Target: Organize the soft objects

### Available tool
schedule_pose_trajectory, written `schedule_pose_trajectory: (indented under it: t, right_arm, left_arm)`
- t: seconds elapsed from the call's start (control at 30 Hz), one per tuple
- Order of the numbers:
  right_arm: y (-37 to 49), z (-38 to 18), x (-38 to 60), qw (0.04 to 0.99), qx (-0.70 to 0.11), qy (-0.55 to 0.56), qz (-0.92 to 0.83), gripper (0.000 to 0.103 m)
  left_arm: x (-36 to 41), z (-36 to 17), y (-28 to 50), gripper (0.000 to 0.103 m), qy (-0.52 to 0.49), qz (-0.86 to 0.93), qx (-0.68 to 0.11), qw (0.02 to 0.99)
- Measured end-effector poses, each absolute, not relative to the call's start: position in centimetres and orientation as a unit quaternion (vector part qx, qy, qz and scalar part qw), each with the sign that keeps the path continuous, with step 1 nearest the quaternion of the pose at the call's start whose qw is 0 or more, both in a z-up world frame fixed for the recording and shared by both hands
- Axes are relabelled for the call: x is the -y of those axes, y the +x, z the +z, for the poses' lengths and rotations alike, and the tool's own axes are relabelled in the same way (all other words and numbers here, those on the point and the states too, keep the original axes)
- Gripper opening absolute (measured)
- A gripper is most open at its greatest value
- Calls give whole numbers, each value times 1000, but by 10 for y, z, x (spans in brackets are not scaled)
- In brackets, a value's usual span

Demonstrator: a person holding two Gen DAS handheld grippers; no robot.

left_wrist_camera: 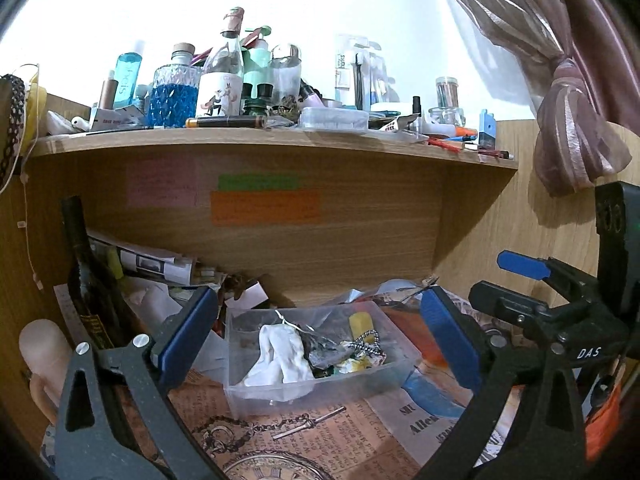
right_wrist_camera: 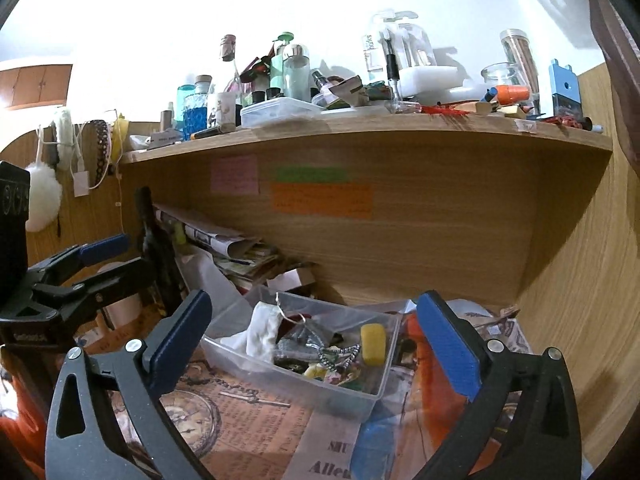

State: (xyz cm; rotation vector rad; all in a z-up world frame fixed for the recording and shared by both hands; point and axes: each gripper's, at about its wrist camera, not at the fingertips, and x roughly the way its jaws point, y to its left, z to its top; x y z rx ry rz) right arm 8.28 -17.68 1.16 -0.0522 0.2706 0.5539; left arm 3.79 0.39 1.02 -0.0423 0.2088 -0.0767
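Note:
A clear plastic bin (left_wrist_camera: 256, 394) (right_wrist_camera: 228, 350) sits on the paper-covered desk under the shelf. In it lie a white soft cloth (left_wrist_camera: 280, 354) (right_wrist_camera: 262, 334), a yellow sponge (left_wrist_camera: 362, 324) (right_wrist_camera: 373, 344), a beaded chain and small scraps. My left gripper (left_wrist_camera: 320, 334) is open, its blue pads either side of the bin, held back from it. My right gripper (right_wrist_camera: 316, 344) is open too, framing the bin from the right. The right gripper also shows at the right of the left wrist view (left_wrist_camera: 532, 276), and the left gripper at the left of the right wrist view (right_wrist_camera: 96, 256). Both are empty.
A dark wine bottle (left_wrist_camera: 86, 276) (right_wrist_camera: 154, 240) stands left of the bin beside rolled papers (left_wrist_camera: 152, 264). The wooden shelf (left_wrist_camera: 280, 140) (right_wrist_camera: 360, 128) above is crowded with bottles and jars. A curtain (left_wrist_camera: 568, 120) hangs right. A white fluffy puff (right_wrist_camera: 42, 196) hangs on the left wall.

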Motion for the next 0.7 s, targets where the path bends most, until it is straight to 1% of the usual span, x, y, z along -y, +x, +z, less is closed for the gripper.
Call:
schedule_pose_trajectory:
  t: [0.7]
  right_arm:
    - [82,10,179,954,-134,-22,269,103]
  left_arm:
    - [-4,5,39,103,-22,-38,-108,993]
